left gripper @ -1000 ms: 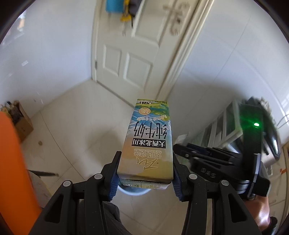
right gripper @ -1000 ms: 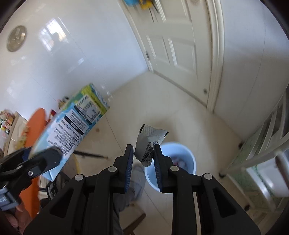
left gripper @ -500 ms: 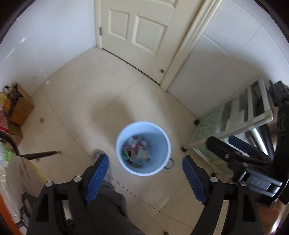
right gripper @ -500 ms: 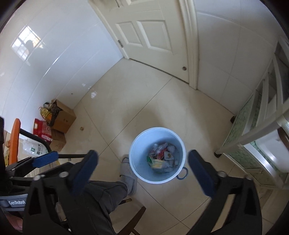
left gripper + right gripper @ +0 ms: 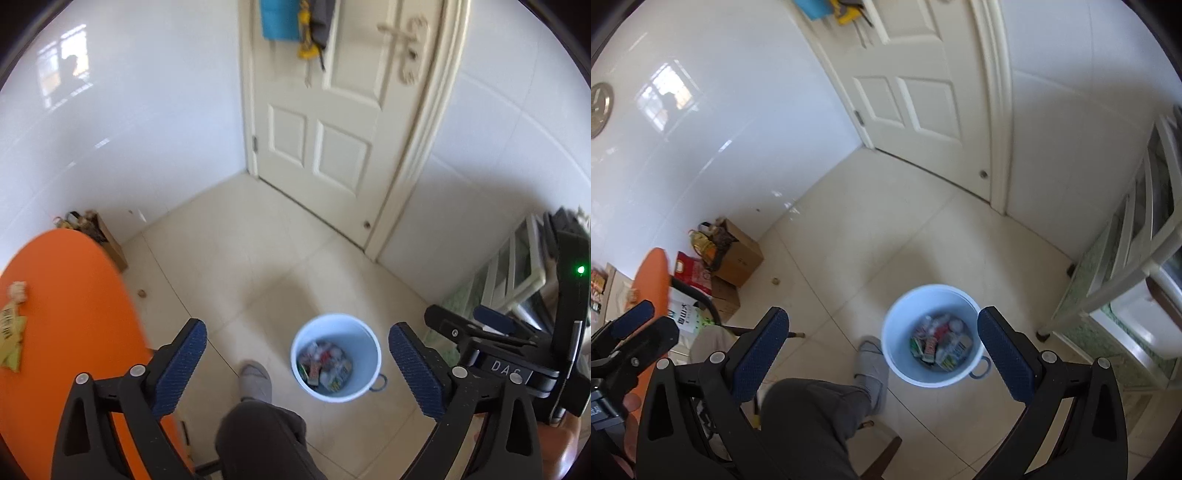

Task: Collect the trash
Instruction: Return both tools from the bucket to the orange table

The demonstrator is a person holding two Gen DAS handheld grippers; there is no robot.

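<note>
At the left edge of the left wrist view, the orange table [image 5: 66,314] carries the trash you have yet to collect: a crumpled scrap [image 5: 17,290] and, below it, a yellow wrapper [image 5: 10,341] lying flat near the rim. Both look light and limp, so I judge they will fold and slide rather than resist. Pinch the scrap across its bulk. Take the wrapper by a lifted corner or edge, since a flat film gives your pads little to bite and may skate on the smooth top.

Toward the middle, your left gripper [image 5: 297,369] is opening, its jaws spread almost fully with nothing between them. Your leg [image 5: 258,439] and slipper [image 5: 255,380] show through the gap.

Right of that, the pale blue bin [image 5: 375,343] stands on the floor tiles, partly filled with packets and cartons. It is upright and apart from both tools.

At the right edge you see your right gripper [image 5: 491,332]. In its own view the right gripper [image 5: 882,354] stands wide open and empty, the bin [image 5: 895,350] showing between its pads [image 5: 1006,358].

Near the upper left of that view, boxes [image 5: 738,258] sit against the wall, well apart from the bin.
</note>
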